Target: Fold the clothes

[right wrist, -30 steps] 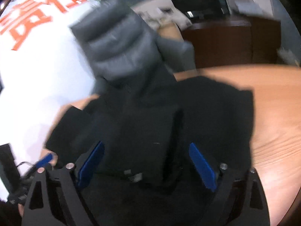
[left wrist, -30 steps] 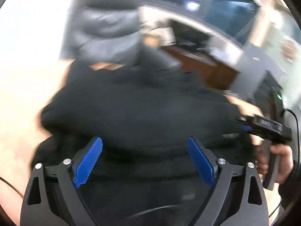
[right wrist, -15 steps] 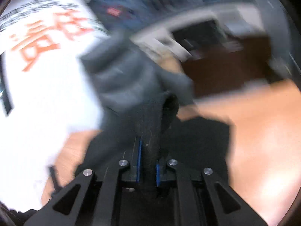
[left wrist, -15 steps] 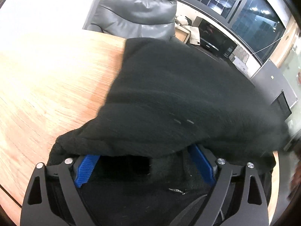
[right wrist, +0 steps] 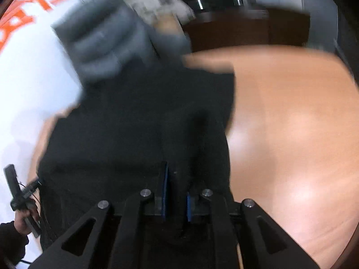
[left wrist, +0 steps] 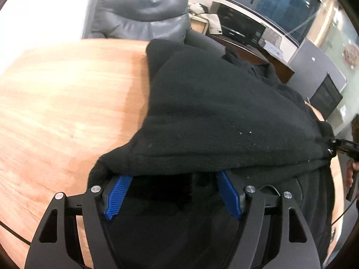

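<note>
A black fleece garment (left wrist: 224,112) lies bunched on the wooden table (left wrist: 56,112). Its hem drapes over the tips of my left gripper (left wrist: 172,177). The blue pads (left wrist: 116,192) stand apart and the jaws are closing, with dark cloth between them that they do not pinch. In the right wrist view, which is blurred, my right gripper (right wrist: 176,181) is shut on a raised fold of the same garment (right wrist: 134,123). The right gripper also shows at the left view's far right edge (left wrist: 343,148), at the garment's other corner.
A grey leather chair (left wrist: 143,11) stands behind the table's far edge. A dark cabinet with a screen (left wrist: 242,31) is further back. Bare table (right wrist: 291,134) spreads to the garment's right. A hand (right wrist: 22,222) holds the other gripper at lower left.
My right gripper went from open to shut on a fold of the garment and carried it sideways. The left gripper slid under the hem and its pads have drawn closer together.
</note>
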`<state>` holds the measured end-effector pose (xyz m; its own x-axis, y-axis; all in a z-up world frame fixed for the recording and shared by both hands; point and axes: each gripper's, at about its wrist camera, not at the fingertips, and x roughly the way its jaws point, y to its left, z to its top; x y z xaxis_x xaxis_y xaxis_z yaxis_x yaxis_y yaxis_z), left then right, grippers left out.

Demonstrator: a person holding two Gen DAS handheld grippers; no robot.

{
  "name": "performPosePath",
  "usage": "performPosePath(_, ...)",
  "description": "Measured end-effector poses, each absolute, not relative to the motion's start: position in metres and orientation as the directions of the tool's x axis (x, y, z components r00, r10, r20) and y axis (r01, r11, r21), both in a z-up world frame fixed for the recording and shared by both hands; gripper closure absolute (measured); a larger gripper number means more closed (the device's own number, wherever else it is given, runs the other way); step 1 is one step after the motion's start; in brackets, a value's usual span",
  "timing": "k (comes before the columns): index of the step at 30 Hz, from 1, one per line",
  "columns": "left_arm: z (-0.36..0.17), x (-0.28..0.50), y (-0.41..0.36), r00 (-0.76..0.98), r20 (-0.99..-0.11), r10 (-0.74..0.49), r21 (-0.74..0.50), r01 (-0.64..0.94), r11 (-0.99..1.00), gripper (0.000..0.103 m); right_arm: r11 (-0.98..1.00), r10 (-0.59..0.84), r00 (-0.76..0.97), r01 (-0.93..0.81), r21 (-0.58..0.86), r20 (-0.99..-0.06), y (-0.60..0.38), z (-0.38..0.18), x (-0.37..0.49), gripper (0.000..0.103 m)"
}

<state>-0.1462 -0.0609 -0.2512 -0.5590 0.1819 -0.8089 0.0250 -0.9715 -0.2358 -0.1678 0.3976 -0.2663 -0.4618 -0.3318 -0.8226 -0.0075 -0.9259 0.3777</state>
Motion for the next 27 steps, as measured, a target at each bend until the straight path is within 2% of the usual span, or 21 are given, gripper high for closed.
performPosePath(2,-0.249,-0.144,-0.067,-0.56,-0.81,0.177,-0.25,0.056,-0.967,0.033,-0.926,-0.34,-0.545,0.051,0.374,-0.767,0.391,-0.236,-0.158,0.09)
performPosePath(4,-0.242,-0.134,-0.062,-0.565,-0.811,0.151,-0.207,0.036,-0.978,0.034,-0.929,-0.333,-0.583,0.068,0.365,-0.741,0.387,-0.218,-0.153,0.09)
performPosePath(6,-0.225,-0.121,-0.048,-0.574,-0.8,0.172,-0.174,-0.052,-0.983,0.034,-0.937,-0.317,-0.457,0.016,0.348,-0.831,0.39,-0.246,-0.165,0.088)
performPosePath(8,-0.197,-0.11,-0.039,-0.581,-0.772,0.259,-0.223,-0.134,-0.966,0.03,-0.941,-0.308,-0.373,-0.014,0.337,-0.875,0.39,-0.262,-0.167,0.087)
performPosePath(9,-0.181,-0.109,-0.034,-0.598,-0.745,0.294,-0.237,-0.175,-0.956,0.027,-0.946,-0.297,-0.404,0.003,0.323,-0.865,0.388,-0.252,-0.163,0.083)
performPosePath(11,-0.147,-0.111,-0.025,-0.669,-0.664,0.335,-0.219,-0.255,-0.942,0.007,-0.967,-0.227,-0.478,0.011,0.253,-0.849,0.383,-0.225,-0.151,0.066)
performPosePath(13,-0.131,-0.124,-0.021,-0.7,-0.623,0.348,-0.203,-0.285,-0.937,0.001,-0.982,-0.155,-0.551,-0.007,0.19,-0.82,0.383,-0.198,-0.138,0.036)
performPosePath(14,-0.129,-0.139,-0.018,-0.702,-0.611,0.366,-0.201,-0.309,-0.929,0.001,-0.986,-0.134,-0.586,-0.003,0.167,-0.799,0.382,-0.184,-0.134,0.034)
performPosePath(16,-0.136,-0.159,-0.016,-0.684,-0.612,0.396,-0.212,-0.341,-0.916,0.001,-0.988,-0.141,-0.649,0.041,0.15,-0.748,0.376,-0.157,-0.128,0.034)
performPosePath(19,-0.183,-0.208,-0.007,-0.593,-0.691,0.414,-0.25,-0.341,-0.906,0.003,-0.959,-0.284,-0.664,0.203,0.198,-0.692,0.339,-0.14,-0.143,0.034)
performPosePath(21,-0.225,-0.221,-0.007,-0.518,-0.773,0.366,-0.232,-0.306,-0.923,0.009,-0.946,-0.312,-0.628,0.279,0.168,-0.713,0.307,-0.152,-0.163,0.034)
performPosePath(24,-0.251,-0.193,-0.005,-0.556,-0.774,0.304,-0.081,-0.39,-0.917,0.01,-0.953,-0.292,-0.538,0.236,0.191,-0.791,0.295,-0.21,-0.191,0.034)
performPosePath(26,-0.249,-0.184,-0.011,-0.55,-0.774,0.314,-0.093,-0.392,-0.915,0.01,-0.962,-0.272,-0.465,0.158,0.223,-0.843,0.308,-0.251,-0.194,0.048)
performPosePath(27,-0.249,-0.186,-0.011,-0.546,-0.775,0.317,-0.094,-0.396,-0.913,0.01,-0.963,-0.27,-0.481,0.156,0.222,-0.834,0.313,-0.254,-0.187,0.061)
